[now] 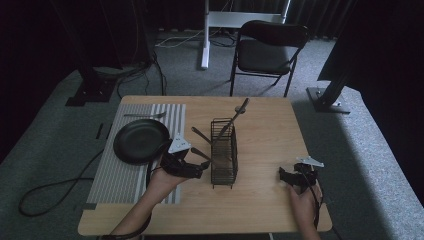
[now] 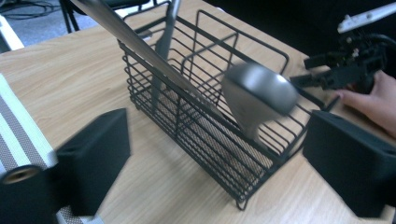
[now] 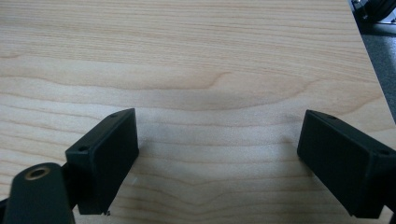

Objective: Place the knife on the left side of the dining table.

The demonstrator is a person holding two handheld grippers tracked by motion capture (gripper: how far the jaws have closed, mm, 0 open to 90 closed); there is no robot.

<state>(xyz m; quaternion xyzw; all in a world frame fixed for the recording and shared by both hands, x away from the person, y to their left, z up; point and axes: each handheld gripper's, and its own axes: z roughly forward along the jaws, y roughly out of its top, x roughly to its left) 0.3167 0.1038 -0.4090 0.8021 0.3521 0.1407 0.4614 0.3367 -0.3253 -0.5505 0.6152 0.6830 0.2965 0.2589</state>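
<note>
We see the left gripper [image 1: 202, 166] with its jaws wide apart, just beside the wire basket [image 1: 223, 152], where a spoon [image 2: 258, 94] leans. The right gripper [image 1: 284, 176] is open too, over bare table [image 3: 196, 56].

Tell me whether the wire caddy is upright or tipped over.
Upright. The caddy stands on its base on the table, open top upward, with utensils leaning out of it.

Black wire basket [image 2: 205, 116] — wood-grain table [image 3: 196, 60]
</note>
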